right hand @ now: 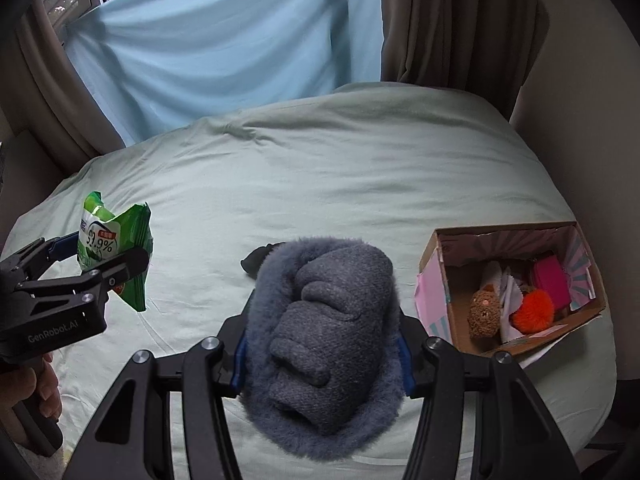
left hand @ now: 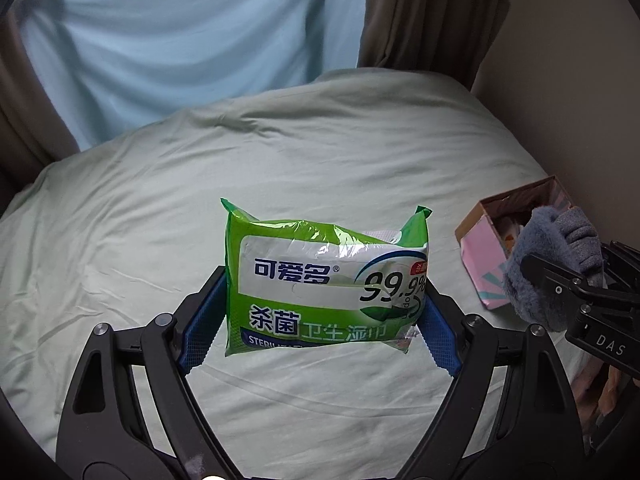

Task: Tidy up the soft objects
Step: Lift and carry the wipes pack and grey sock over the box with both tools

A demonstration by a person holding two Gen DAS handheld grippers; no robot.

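Note:
My left gripper point(left hand: 320, 312) is shut on a green pack of wet wipes point(left hand: 326, 276) and holds it above the bed; the pack also shows at the left of the right wrist view point(right hand: 116, 254). My right gripper point(right hand: 322, 344) is shut on a grey fluffy glove point(right hand: 328, 332) and holds it above the bed. The glove shows at the right of the left wrist view point(left hand: 556, 260). An open cardboard box point(right hand: 436, 280) with pink sides lies on the bed to the right of the glove. It holds a brown plush toy point(right hand: 484, 312), an orange pompom point(right hand: 534, 310) and a pink item point(right hand: 552, 280).
The bed is covered by a pale green sheet point(right hand: 340, 168). A light blue cloth point(right hand: 224, 40) hangs behind it and brown curtains point(right hand: 452, 20) at the right. A small dark object point(right hand: 256, 262) lies on the sheet behind the glove.

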